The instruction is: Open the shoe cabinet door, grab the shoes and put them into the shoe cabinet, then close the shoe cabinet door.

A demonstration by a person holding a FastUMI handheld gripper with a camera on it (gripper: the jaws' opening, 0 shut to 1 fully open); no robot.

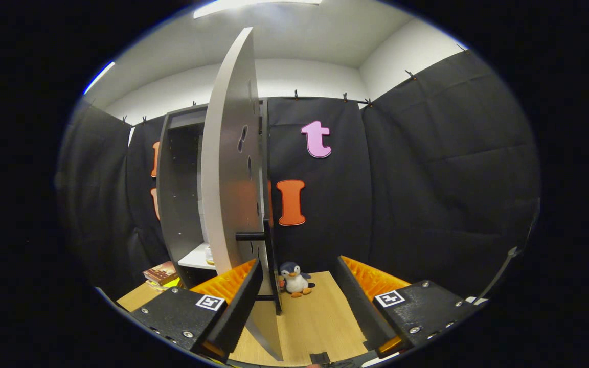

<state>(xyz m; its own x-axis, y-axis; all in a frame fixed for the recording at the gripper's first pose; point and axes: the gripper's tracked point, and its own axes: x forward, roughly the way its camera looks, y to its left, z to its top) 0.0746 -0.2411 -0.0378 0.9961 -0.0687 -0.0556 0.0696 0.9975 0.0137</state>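
Black cloth walled the booth above a pale wood floor [315,317]. At lower left, books [160,273] lay beside the cabinet [177,204], which stood left of centre. Its door [228,174] hung open, edge-on in the middle of the frame, reaching down beside the left finger [233,296]. The gripper [297,301] was open, holding nothing. Beyond its fingers, lower centre, sat a toy penguin [294,280].

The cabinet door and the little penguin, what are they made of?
The cabinet door, swung open just ahead of the open gripper, looks like smooth, matte grey painted board: flat, hard, with drilled holes. The penguin on the wooden floor beyond the fingers looks like soft plush fabric, fuzzy and rounded.
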